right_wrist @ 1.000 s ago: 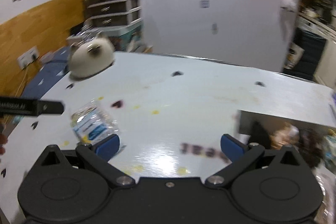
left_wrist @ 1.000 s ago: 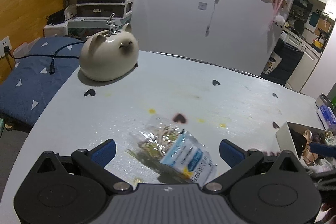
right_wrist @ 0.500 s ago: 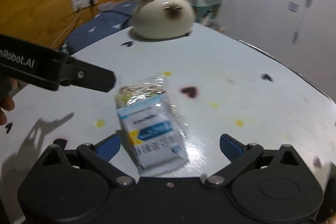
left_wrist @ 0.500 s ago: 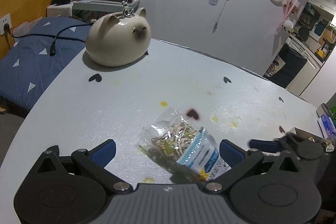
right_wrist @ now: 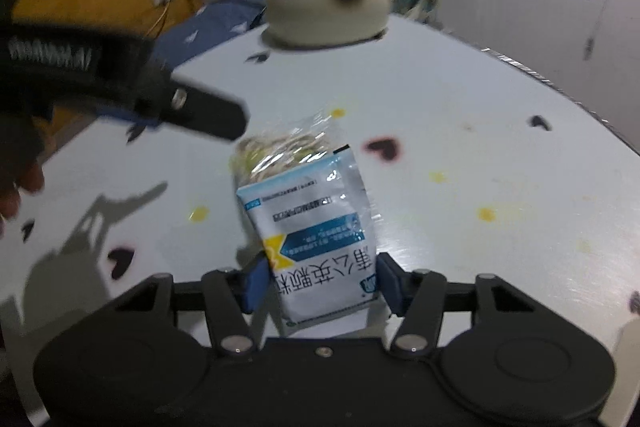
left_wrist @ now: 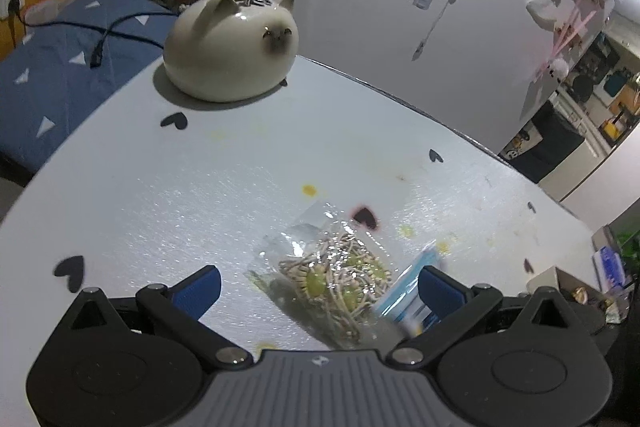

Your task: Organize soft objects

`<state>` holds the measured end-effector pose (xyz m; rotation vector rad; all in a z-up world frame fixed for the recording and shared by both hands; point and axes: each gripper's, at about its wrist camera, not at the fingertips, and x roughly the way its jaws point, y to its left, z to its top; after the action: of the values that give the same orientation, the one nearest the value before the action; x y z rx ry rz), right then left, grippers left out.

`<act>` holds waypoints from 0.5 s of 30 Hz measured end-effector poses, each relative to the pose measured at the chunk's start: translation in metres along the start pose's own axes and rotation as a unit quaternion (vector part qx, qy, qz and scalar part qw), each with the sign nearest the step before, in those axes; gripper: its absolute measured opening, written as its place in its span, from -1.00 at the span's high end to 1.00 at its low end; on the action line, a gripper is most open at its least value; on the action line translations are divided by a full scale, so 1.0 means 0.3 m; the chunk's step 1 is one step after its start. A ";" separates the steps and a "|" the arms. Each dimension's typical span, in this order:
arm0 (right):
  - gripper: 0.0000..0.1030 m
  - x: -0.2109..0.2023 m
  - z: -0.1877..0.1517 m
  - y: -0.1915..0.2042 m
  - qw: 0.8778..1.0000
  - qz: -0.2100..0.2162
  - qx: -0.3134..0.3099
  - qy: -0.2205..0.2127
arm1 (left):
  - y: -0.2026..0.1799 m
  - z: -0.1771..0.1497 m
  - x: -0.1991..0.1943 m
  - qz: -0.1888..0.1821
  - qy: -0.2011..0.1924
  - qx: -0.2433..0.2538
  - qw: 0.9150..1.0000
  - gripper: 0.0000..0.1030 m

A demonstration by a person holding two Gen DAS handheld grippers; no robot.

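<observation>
Right gripper (right_wrist: 318, 283) had just been closing, its blue pads now pressed on both sides of the packet (right_wrist: 308, 223) at the printed end, so we read it as grasping. Packet sat mid-table (right_wrist: 460, 99), clear end with the stringy contents pointing toward the cat-shaped pot (right_wrist: 328, 7) at the far edge. Left gripper (left_wrist: 318, 285) was spread wide, fingers either side of the packet's clear end (left_wrist: 336, 279), not touching it. We saw a box (left_wrist: 556, 277) at the table's right edge
</observation>
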<state>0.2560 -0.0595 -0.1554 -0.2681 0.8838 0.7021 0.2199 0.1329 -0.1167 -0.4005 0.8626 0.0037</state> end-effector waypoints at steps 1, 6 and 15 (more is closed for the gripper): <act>-0.12 -0.011 0.006 -0.021 1.000 -0.011 0.011 -0.006 | -0.003 0.000 0.002 -0.002 0.000 0.000 1.000 -1.00; -0.12 0.056 0.061 -0.102 0.994 -0.104 0.014 0.015 | -0.014 -0.005 0.008 -0.014 0.010 0.001 1.000 -1.00; -0.12 0.166 0.128 -0.123 0.992 -0.109 -0.020 0.061 | -0.022 -0.031 0.038 -0.019 0.042 -0.011 0.999 -1.00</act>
<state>0.3253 -0.0460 -0.1731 -0.4399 0.9406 0.5035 0.2215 0.1218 -0.1284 -0.4400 0.9386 -0.0400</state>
